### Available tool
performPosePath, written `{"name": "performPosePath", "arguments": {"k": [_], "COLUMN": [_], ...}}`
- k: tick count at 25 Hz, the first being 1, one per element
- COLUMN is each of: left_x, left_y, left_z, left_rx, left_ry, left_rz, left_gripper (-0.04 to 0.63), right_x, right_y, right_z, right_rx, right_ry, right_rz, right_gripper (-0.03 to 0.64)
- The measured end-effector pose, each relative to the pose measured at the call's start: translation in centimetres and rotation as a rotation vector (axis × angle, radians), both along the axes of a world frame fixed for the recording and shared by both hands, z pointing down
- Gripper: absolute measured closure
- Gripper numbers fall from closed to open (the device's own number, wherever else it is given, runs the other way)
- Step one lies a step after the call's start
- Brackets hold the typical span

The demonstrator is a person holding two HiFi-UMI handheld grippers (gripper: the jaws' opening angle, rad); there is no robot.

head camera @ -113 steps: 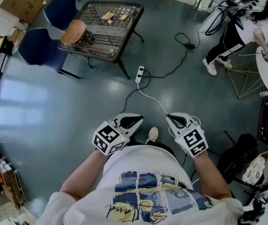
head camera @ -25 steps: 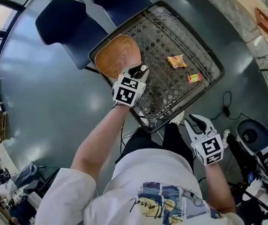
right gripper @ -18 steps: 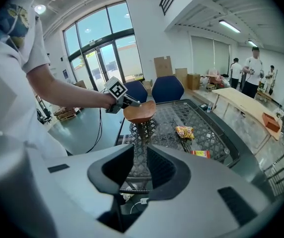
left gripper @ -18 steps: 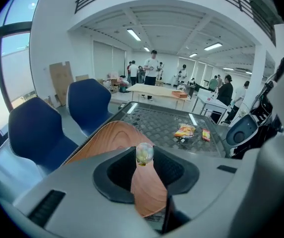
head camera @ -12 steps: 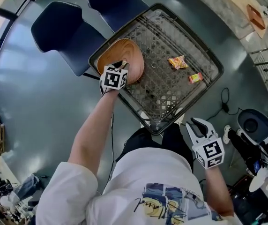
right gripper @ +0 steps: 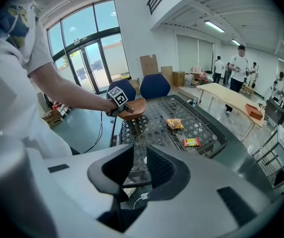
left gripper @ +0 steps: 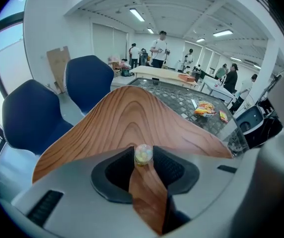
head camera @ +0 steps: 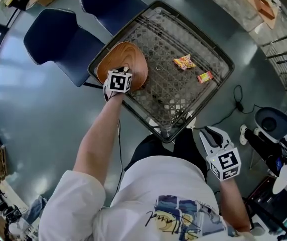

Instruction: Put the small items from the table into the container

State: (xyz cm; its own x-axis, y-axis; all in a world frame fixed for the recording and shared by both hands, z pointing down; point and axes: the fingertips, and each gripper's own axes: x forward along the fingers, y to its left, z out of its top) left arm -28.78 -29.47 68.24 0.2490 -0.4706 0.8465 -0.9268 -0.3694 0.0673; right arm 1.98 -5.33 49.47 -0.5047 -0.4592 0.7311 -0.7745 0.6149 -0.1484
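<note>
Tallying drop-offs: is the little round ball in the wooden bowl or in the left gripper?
In the left gripper: the round ball sits pinched between its jaw tips, over the wooden bowl.

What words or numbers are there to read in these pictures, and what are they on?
No text reads clearly.
Yellow snack packet: print too small to read.
Red snack packet: print too small.
White shirt: cursive writing, too blurred.
Marker cubes: black-and-white squares, no words.

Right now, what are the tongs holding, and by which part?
Left tongs pinch a small ball by its sides at the tips, over the wooden bowl. Right tongs hold nothing.
</note>
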Motion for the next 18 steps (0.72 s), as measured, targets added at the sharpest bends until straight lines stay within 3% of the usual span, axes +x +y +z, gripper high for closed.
{"name": "performPosePath", "arguments": {"k": [7,18], "left_x": [0.2,3.7], "left_y": [-0.1,4.4], "left_z": [-1.1,-9.2], "left_rx": [0.031,0.149], "left_ry": [0.003,0.133], "left_rz": [0.002,0.034], "left_gripper": [0.477,0.477], "right_x": [0.0,-0.2], "right_y": [0.0,0.5], "right_z": [0.1,-0.5], "right_rx": [0.011,0.041], "right_ry": [-0.005,-0.044], "right_rz": [0.000,-0.028], "right_gripper": [0.535,0.535]}}
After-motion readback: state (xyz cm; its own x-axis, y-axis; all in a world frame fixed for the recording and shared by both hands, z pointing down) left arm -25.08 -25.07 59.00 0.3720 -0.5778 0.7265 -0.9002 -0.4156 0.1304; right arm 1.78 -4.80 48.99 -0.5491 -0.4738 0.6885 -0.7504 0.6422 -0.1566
